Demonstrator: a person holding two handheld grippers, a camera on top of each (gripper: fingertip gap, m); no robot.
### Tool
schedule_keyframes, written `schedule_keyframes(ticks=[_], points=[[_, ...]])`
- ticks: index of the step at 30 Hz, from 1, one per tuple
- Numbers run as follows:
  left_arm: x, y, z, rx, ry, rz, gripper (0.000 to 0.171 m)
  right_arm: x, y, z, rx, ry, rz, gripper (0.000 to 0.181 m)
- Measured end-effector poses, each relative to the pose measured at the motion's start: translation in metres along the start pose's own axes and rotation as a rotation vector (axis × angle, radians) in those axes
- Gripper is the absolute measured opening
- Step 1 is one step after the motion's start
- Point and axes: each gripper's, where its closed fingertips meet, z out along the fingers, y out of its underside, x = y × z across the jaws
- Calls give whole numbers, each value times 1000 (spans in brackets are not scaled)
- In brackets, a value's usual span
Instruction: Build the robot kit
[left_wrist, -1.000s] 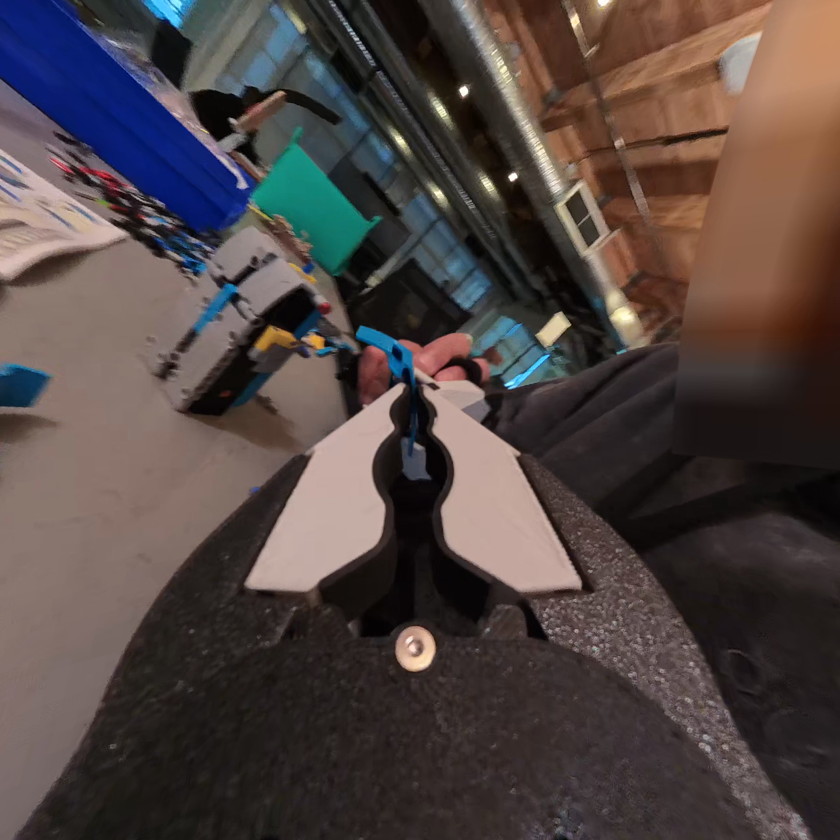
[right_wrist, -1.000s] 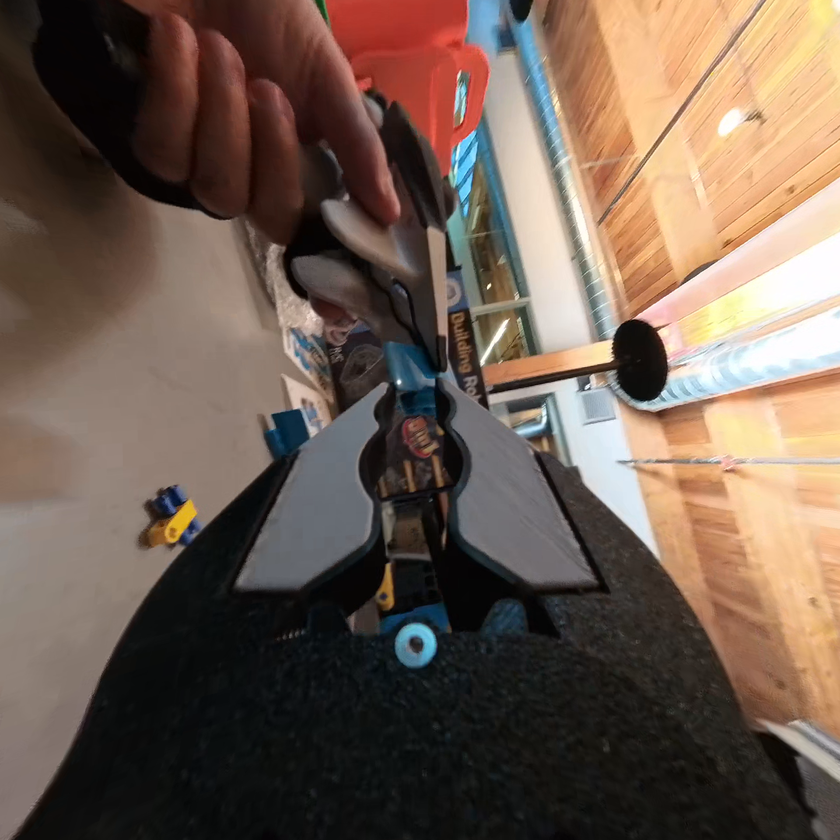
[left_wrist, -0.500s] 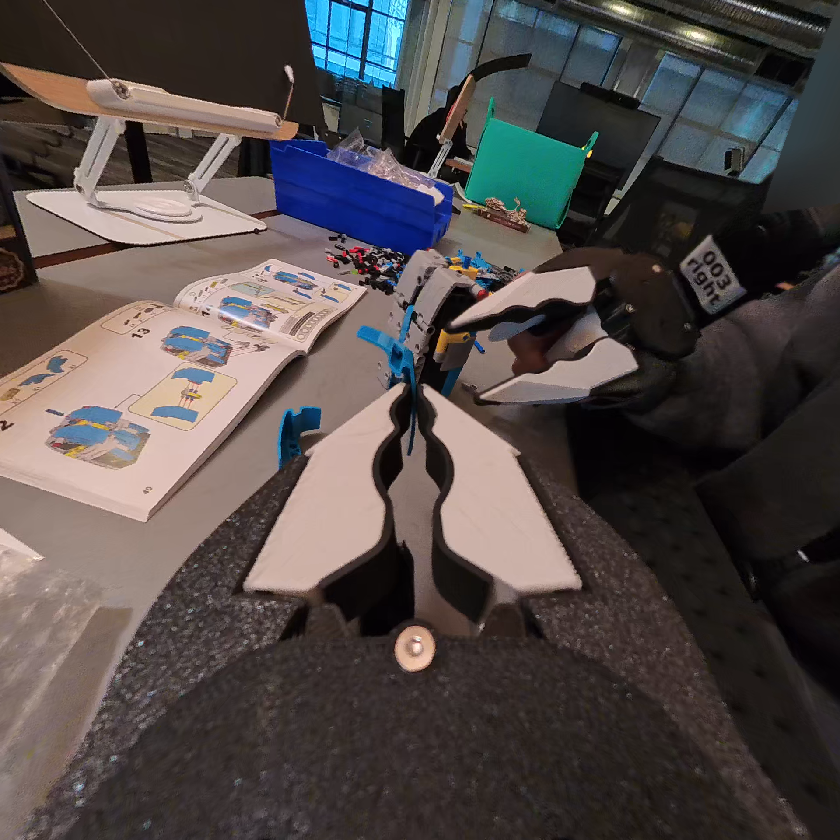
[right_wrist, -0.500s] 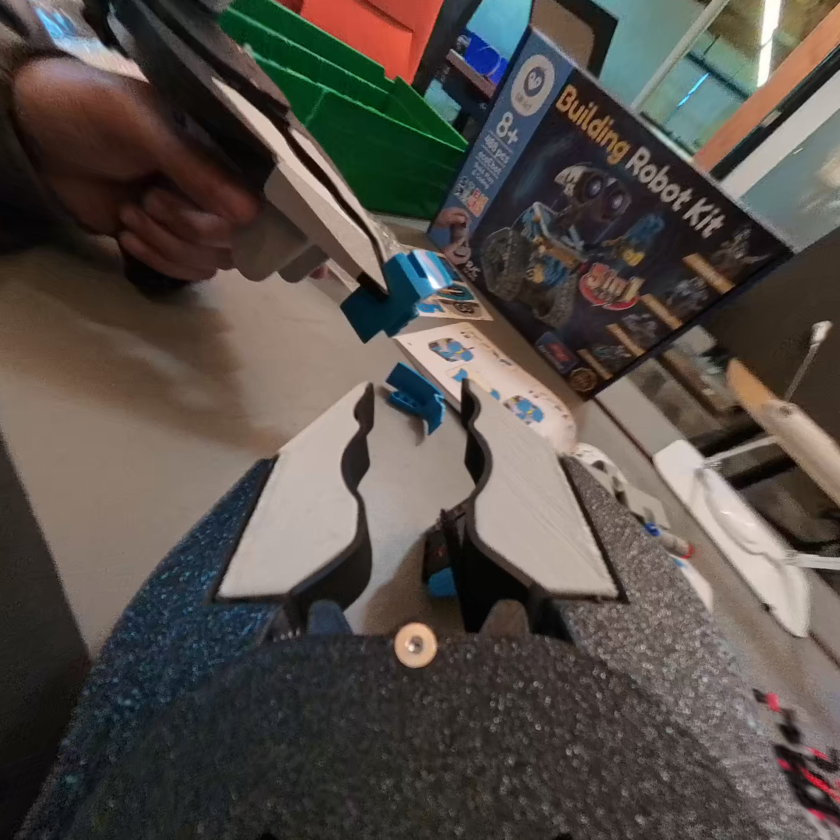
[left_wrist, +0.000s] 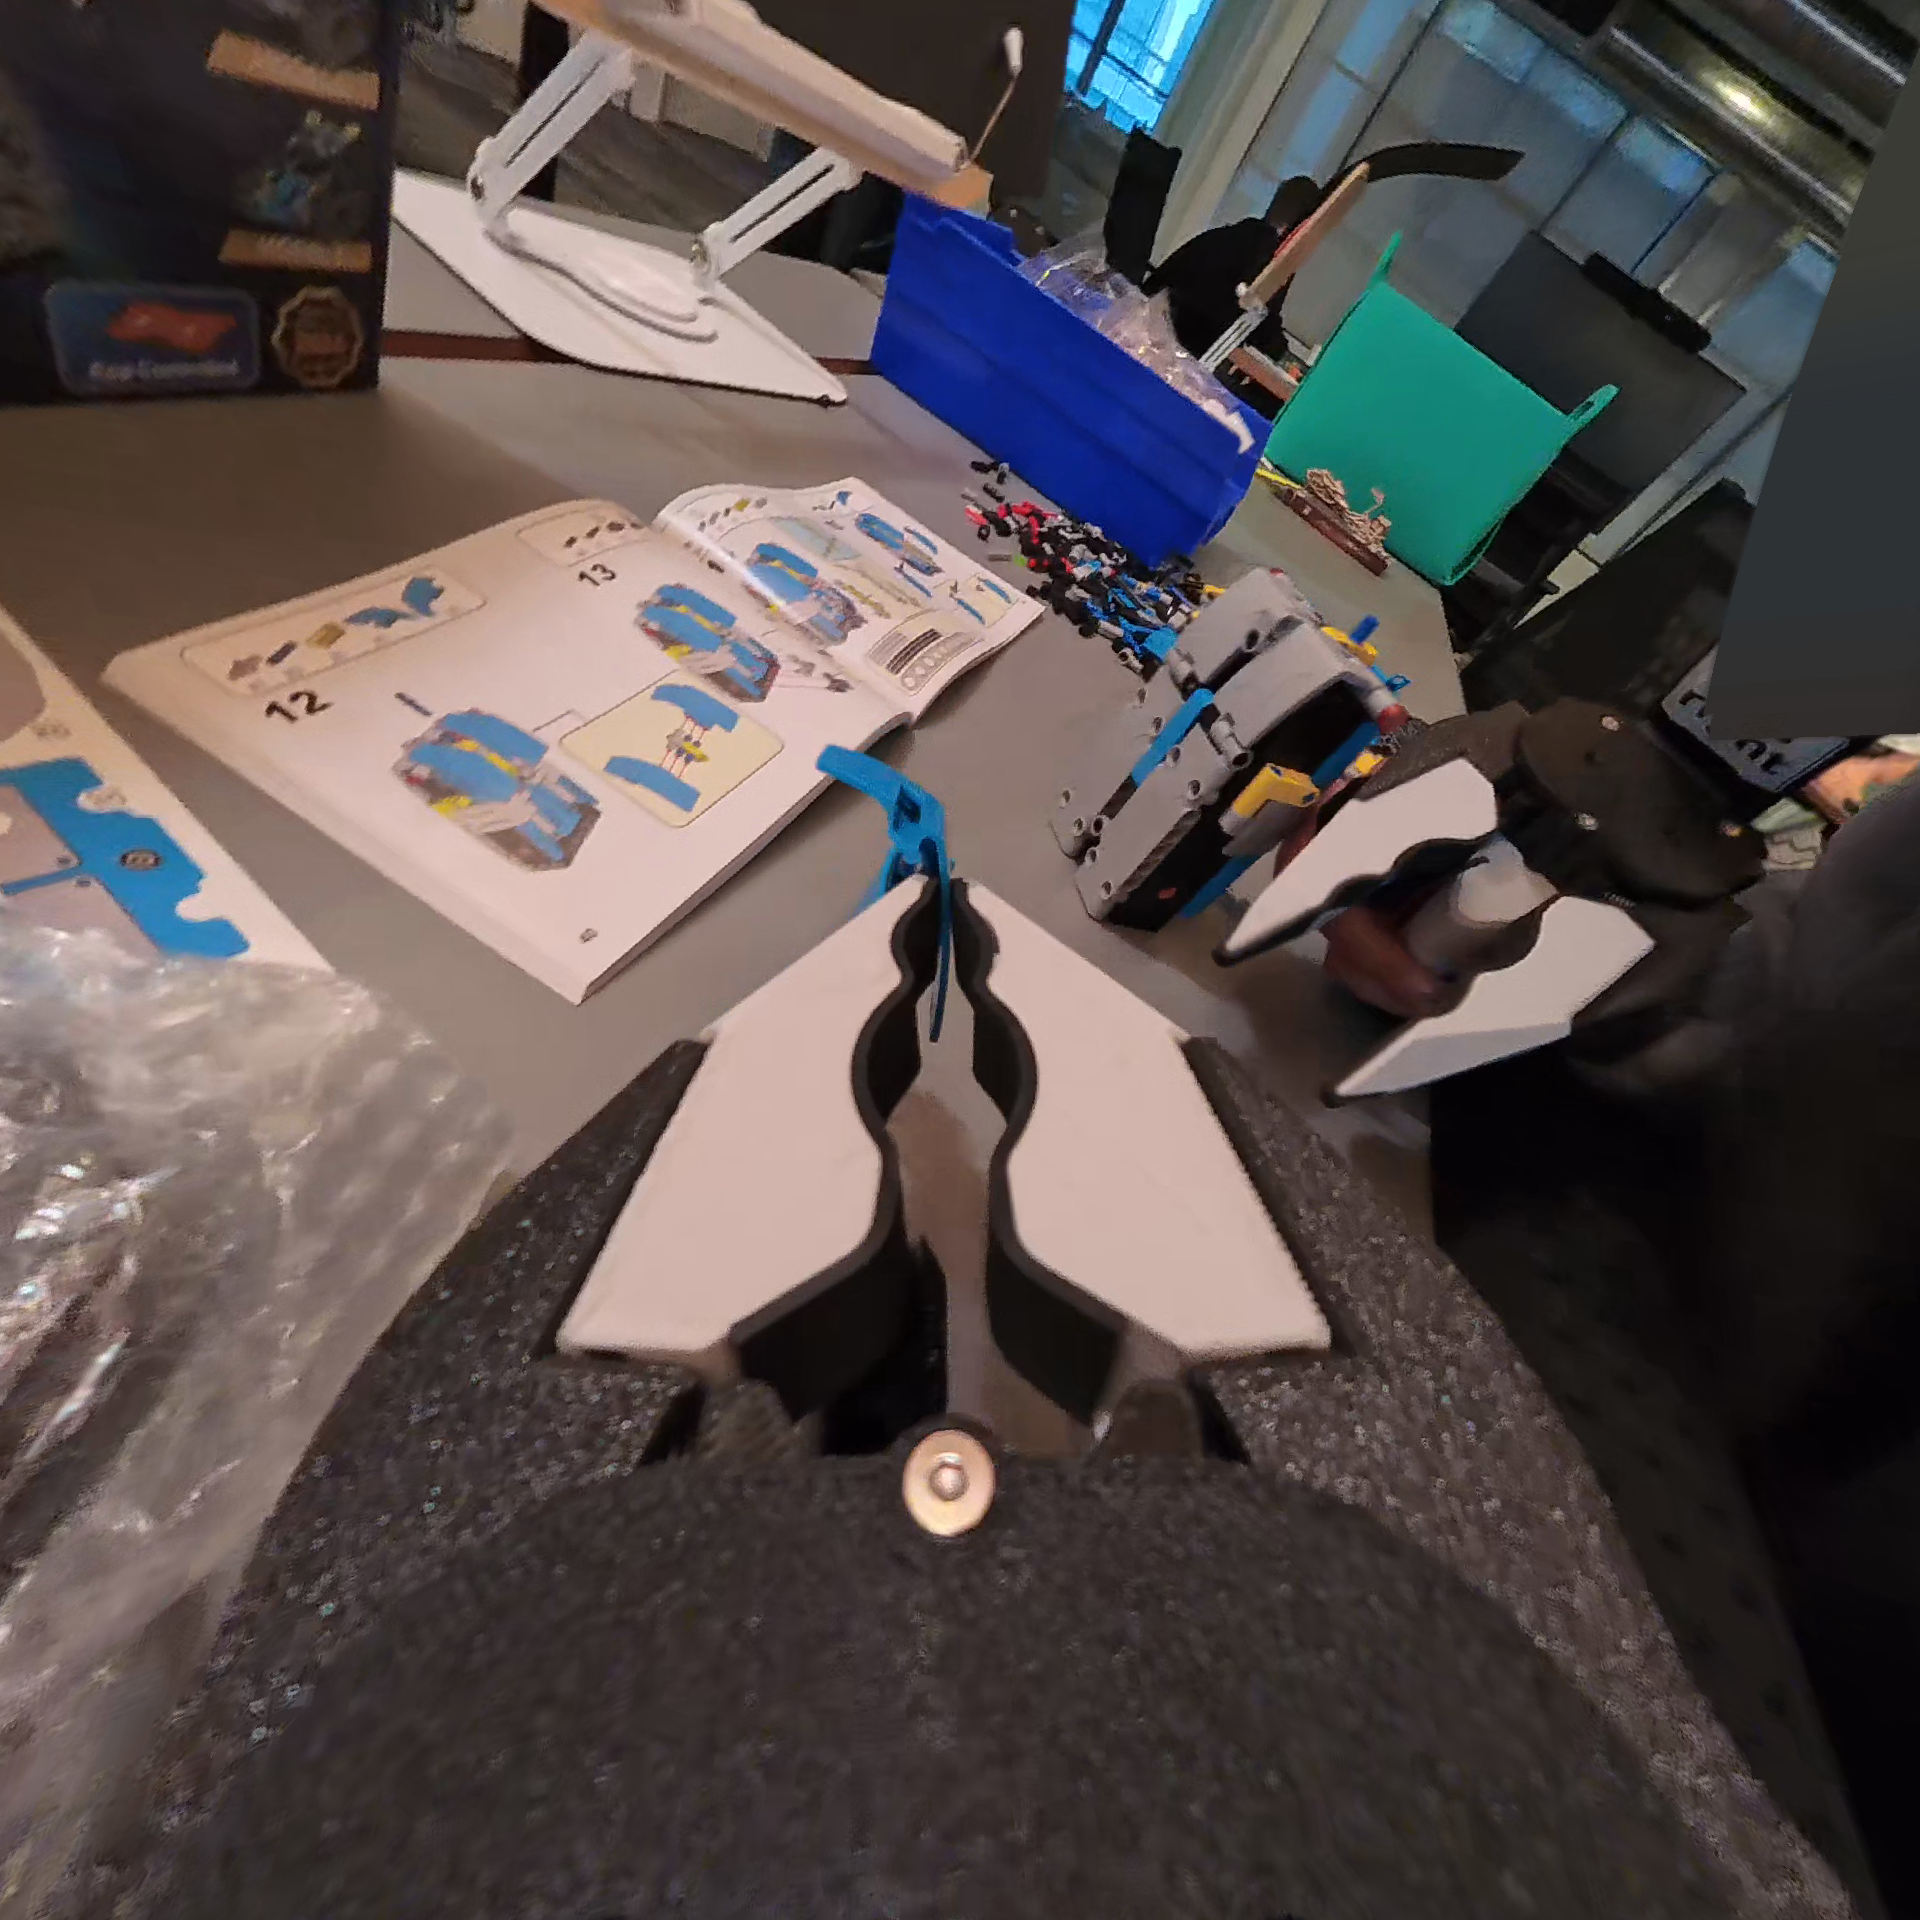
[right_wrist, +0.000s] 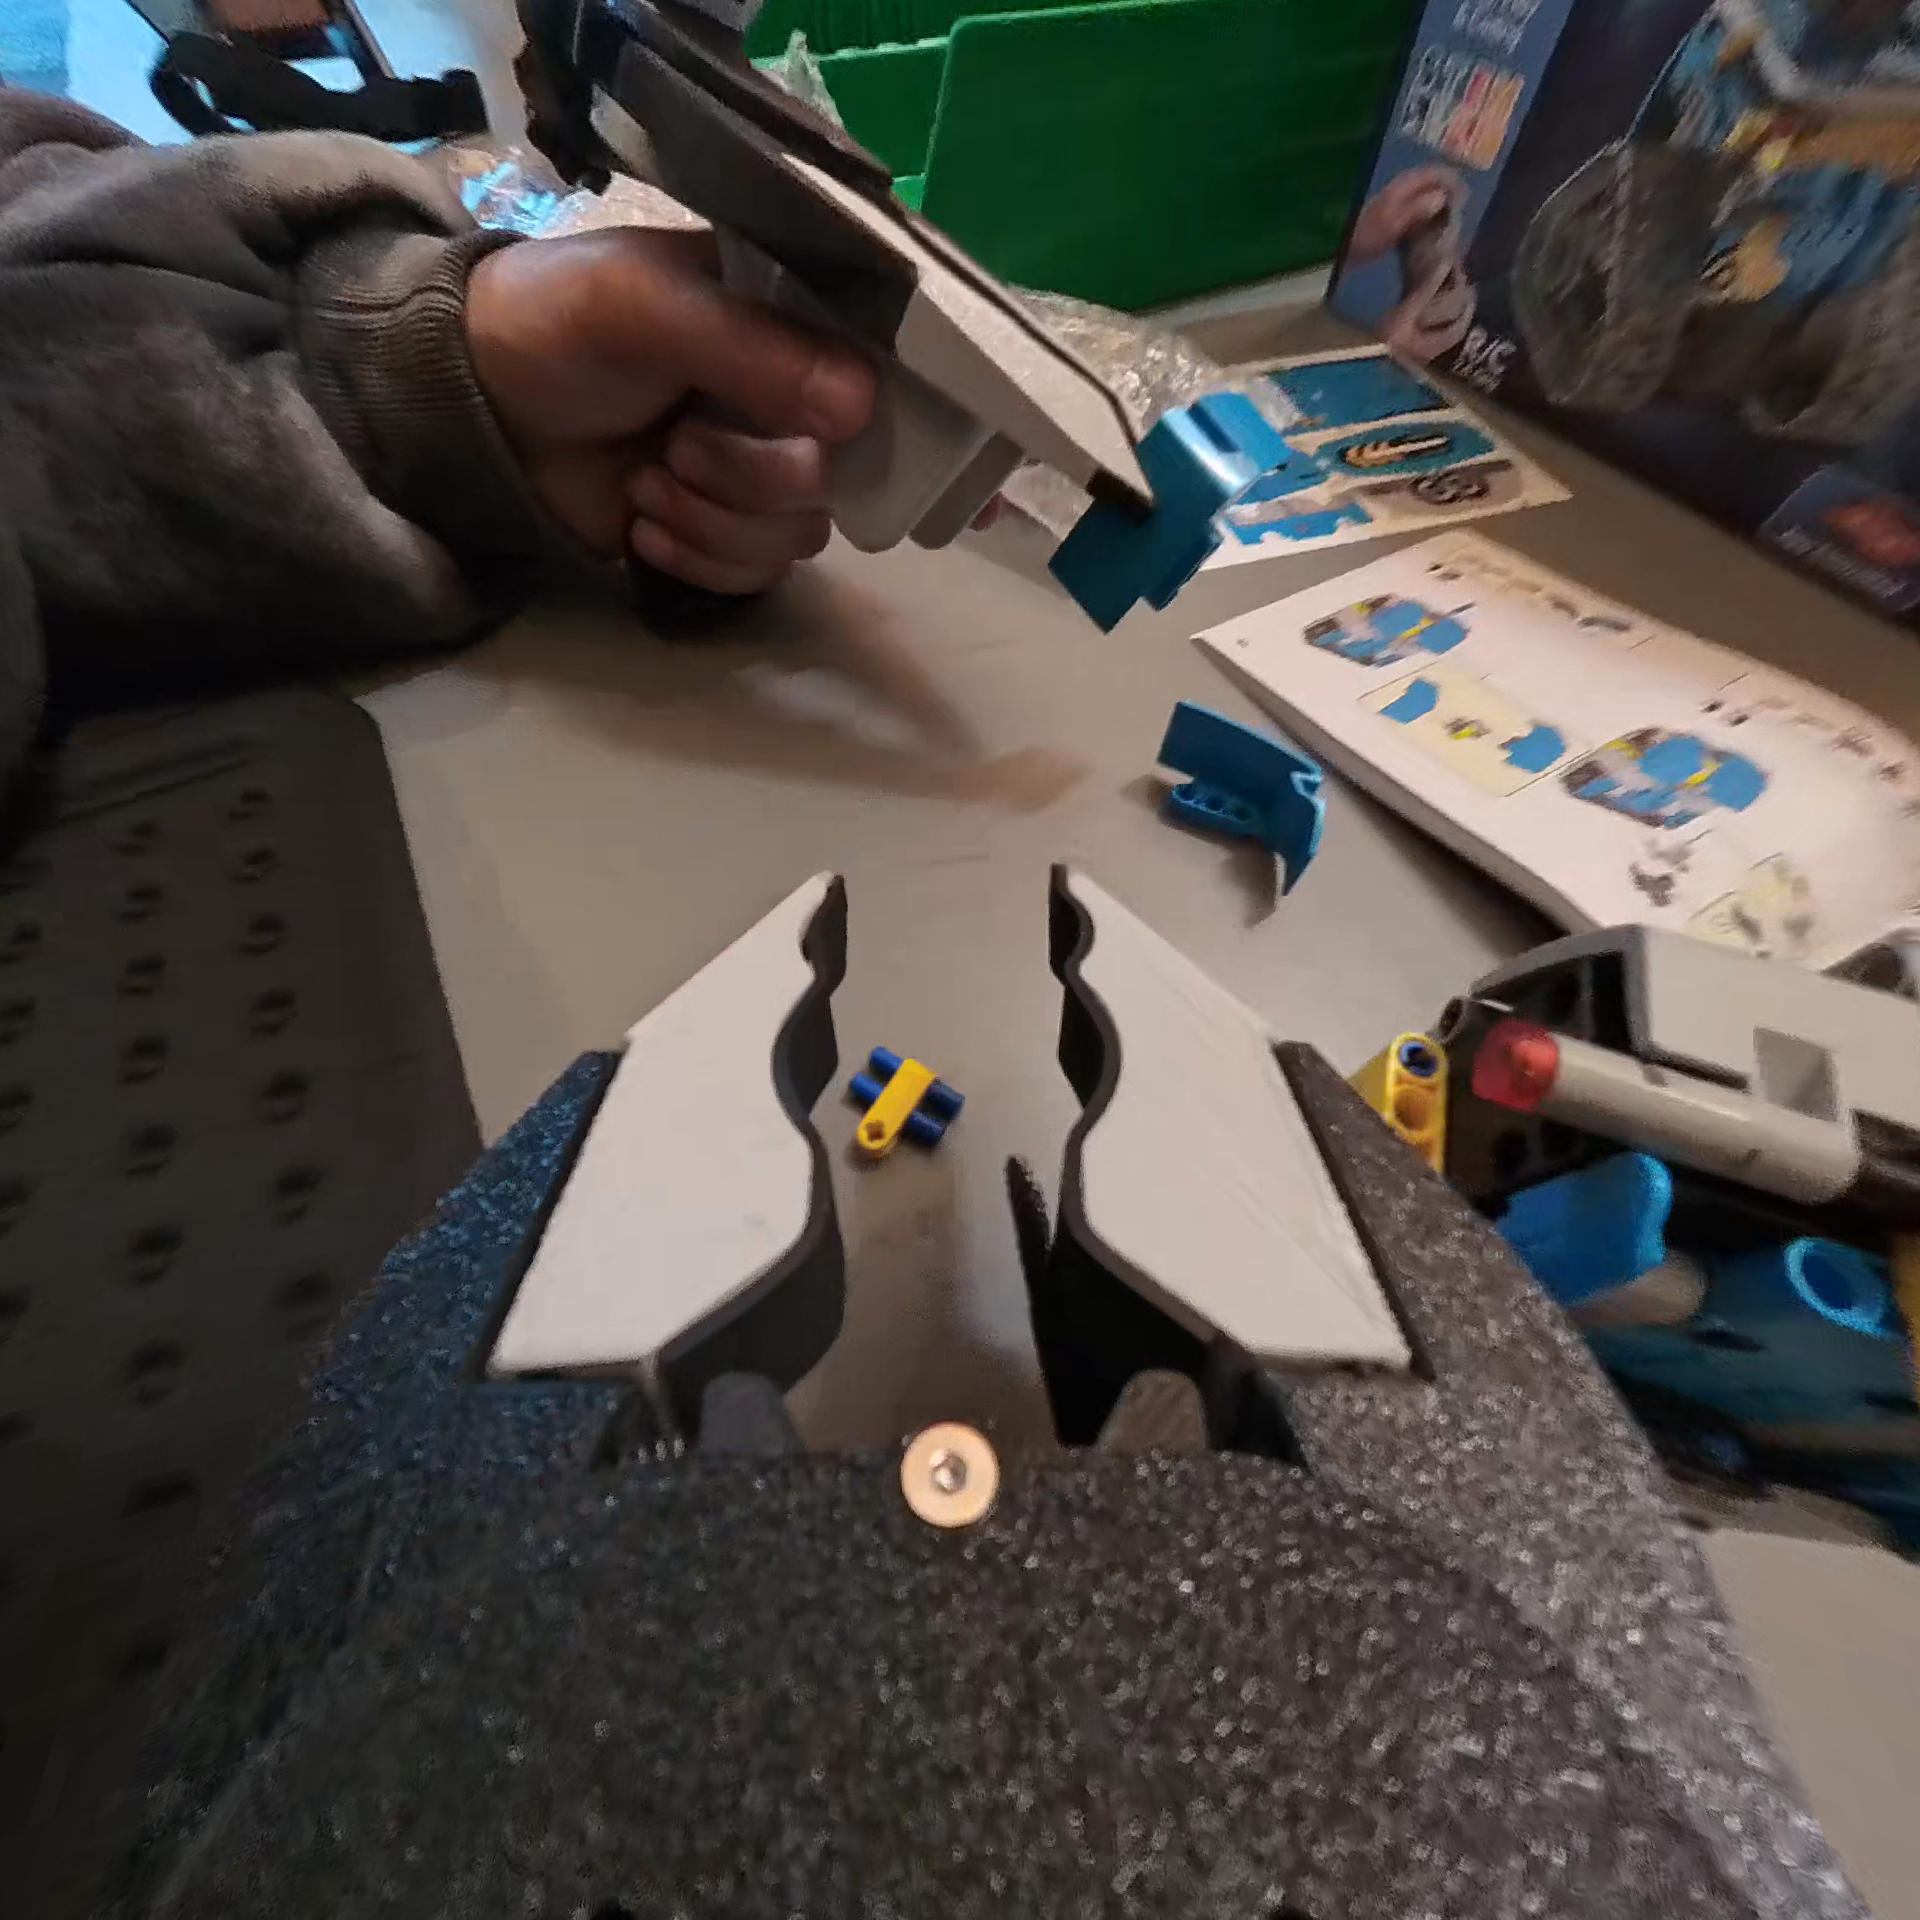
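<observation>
Between the tips of your left gripper (left_wrist: 940, 904) sits a thin blue curved piece (left_wrist: 902, 831), pinched edge-on, its long axis running up and away from the jaws, clear of the grey table (left_wrist: 260, 499). Your right gripper (right_wrist: 945, 894) has its jaws spread, holding nothing; a small yellow-and-blue connector (right_wrist: 902, 1110) lies on the table straight below the gap, its long axis roughly crosswise to the fingers. A second blue curved piece (right_wrist: 1242, 790) lies just ahead and to the right of those tips, near the open instruction booklet (left_wrist: 582, 717).

Right wrist view shows the left gripper side-on, your hand (right_wrist: 665, 416) wrapped on its grip and the held piece broad-face; left wrist view shows only its thin edge. Left view alone shows the grey half-built model (left_wrist: 1216, 769) just beside the right gripper, the loose small parts (left_wrist: 1081, 571) and blue bin (left_wrist: 1049, 384) behind.
</observation>
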Motion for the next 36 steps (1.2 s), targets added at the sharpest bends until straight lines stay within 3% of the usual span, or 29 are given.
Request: schedule_keyframes(ticks=[11, 14, 18, 26, 31, 34, 36], points=[[-8, 6, 4, -41, -7, -67, 1, -5, 5, 2, -22, -35, 12, 38], [-15, 20, 4, -124, -56, -120, 1, -4, 6, 2, -26, -36, 25, 38], [-1, 47, 3, -264, 12, -305, 0, -3, 7, 2, -26, -33, 34, 37], [19, 61, 0, -356, 116, -243, 0, -6, 13, 4, -61, -21, -8, 35], [35, 43, -5, -256, 232, -181, 0, -5, 14, 5, -70, -18, -6, 36], [53, 26, -12, -156, 362, -142, 0, -6, 12, 5, -59, -35, 10, 33], [67, 12, -19, -83, 480, -205, 0, -11, 8, 3, -35, -74, 28, 29]])
